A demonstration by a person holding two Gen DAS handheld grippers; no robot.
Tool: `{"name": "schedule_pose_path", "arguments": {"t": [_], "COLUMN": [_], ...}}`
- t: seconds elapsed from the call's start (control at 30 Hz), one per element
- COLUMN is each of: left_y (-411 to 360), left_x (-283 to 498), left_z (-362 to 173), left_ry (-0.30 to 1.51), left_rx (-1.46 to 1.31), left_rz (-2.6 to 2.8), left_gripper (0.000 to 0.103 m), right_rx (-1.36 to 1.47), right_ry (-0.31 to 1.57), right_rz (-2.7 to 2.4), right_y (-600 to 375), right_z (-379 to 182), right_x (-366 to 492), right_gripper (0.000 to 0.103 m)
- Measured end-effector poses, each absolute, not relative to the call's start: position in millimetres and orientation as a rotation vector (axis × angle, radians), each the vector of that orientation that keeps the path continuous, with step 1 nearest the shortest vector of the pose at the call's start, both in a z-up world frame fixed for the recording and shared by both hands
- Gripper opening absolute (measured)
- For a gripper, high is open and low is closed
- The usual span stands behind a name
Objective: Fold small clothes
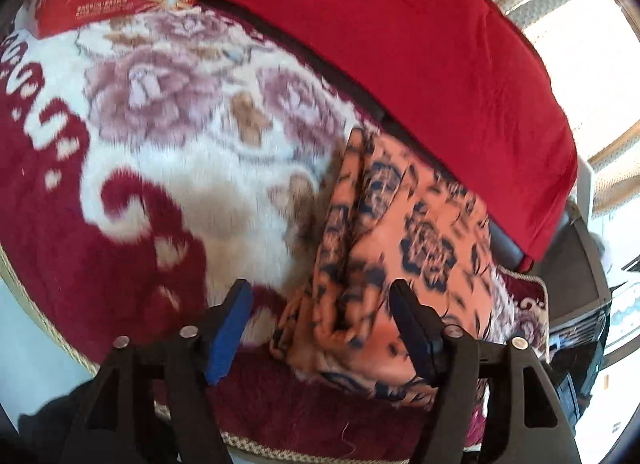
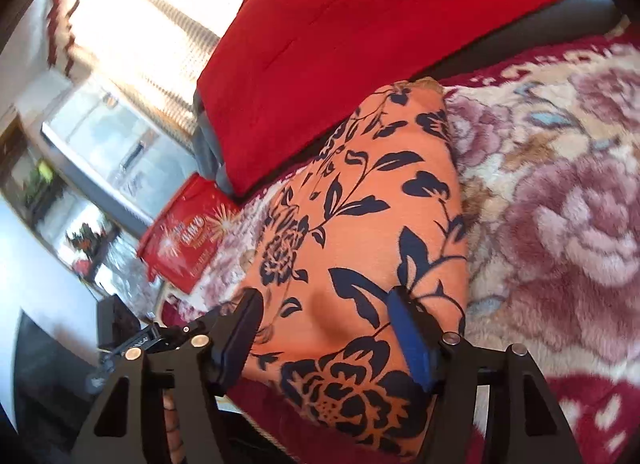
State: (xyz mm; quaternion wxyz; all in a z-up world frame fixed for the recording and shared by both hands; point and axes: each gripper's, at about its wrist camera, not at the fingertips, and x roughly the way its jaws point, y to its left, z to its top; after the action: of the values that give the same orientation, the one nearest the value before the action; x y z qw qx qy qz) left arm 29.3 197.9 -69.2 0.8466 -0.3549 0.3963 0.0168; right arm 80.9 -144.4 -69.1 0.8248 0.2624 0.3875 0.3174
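Left gripper (image 1: 320,304): jaws spread, empty, poised over the garment's near edge.
Right gripper (image 2: 326,314): jaws spread, empty, over the garment's middle.
Orange floral garment (image 2: 360,224): lies on the floral plush blanket (image 2: 560,204), beside the red cushion (image 2: 340,36).
Red packet (image 2: 184,248): beyond the garment.
Progress: garment looks folded into a compact panel with layered edges; perhaps one fold or smoothing left.

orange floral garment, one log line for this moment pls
orange floral garment folded on plush blanket | left hand-held gripper open | right hand-held gripper open | nothing gripped
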Motion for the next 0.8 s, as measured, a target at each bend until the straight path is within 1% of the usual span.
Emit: {"name": "schedule_pose_path", "arguments": {"t": [0.1, 0.2, 0.33, 0.57, 0.7, 0.8], "left_y": [202.8, 203.1, 199.2, 195.3, 189.8, 186.1], "left_x": [39.9, 41.1, 38.5, 39.8, 40.3, 41.1], "left_z": [-74.5, -85.2, -92.0, -85.3, -83.6, -83.1], "left_ry": [0.849, 0.874, 0.884, 0.887, 0.895, 0.903], "left_rx": [-0.787, -0.807, -0.808, -0.800, -0.765, -0.740], "left_rz": [0.024, 0.037, 0.041, 0.034, 0.031, 0.032], "left_gripper": [0.073, 0.073, 0.073, 0.072, 0.072, 0.072], "right_rx": [0.638, 0.759, 0.908, 1.137, 1.150, 1.131], "right_ry": [0.841, 0.886, 0.960, 1.009, 0.928, 0.923], "right_rz": [0.710, 0.745, 0.761, 0.715, 0.662, 0.616], "right_y": [-152.0, -154.3, -151.0, -139.1, -142.7, -142.6], "right_z": [-61.3, -71.3, -97.9, -129.8, -127.1, -131.7], "right_x": [64.8, 45.5, 35.6, 47.2, 48.6, 50.5], "right_gripper": [0.075, 0.078, 0.078, 0.078, 0.078, 0.078]}}
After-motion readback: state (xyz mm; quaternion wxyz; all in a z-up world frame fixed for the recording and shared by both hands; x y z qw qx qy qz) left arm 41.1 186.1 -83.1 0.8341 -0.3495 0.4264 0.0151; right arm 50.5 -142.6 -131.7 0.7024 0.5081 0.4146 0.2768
